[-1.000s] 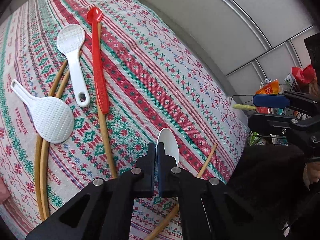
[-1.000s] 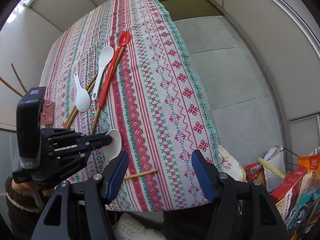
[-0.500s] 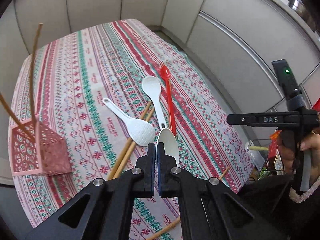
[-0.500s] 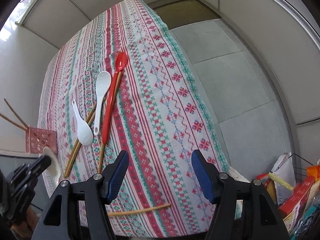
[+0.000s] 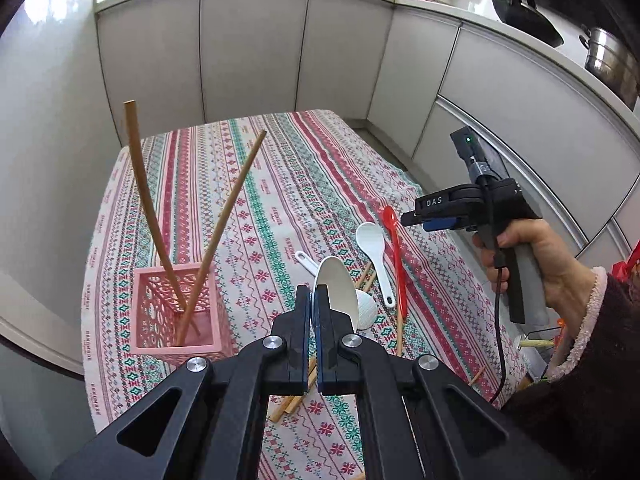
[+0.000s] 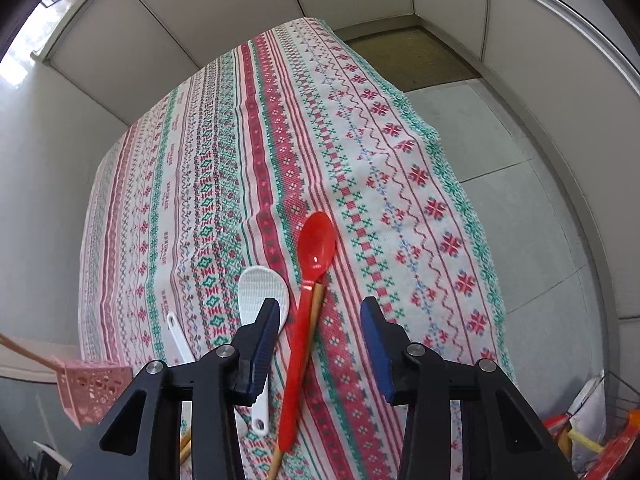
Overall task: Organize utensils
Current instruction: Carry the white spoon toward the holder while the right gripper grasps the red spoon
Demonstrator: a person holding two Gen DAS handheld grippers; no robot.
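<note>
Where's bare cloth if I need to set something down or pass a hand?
Free: the far half of the tablecloth beyond the pink basket, and the strip right of the red spoon toward the table's edge. Crowded: the near middle, where white rice paddles and chopsticks lie beside the red spoon.

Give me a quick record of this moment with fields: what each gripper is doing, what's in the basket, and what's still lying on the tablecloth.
left gripper: shut on the white spoon, held above the table
right gripper: empty, jaws closing, with the red spoon between them, pads not touching it
pink basket: holds two long chopsticks, leaning apart
tablecloth: red spoon, two white rice paddles, several wooden chopsticks
red spoon position: beside a rice paddle, lying partly over a chopstick
</note>
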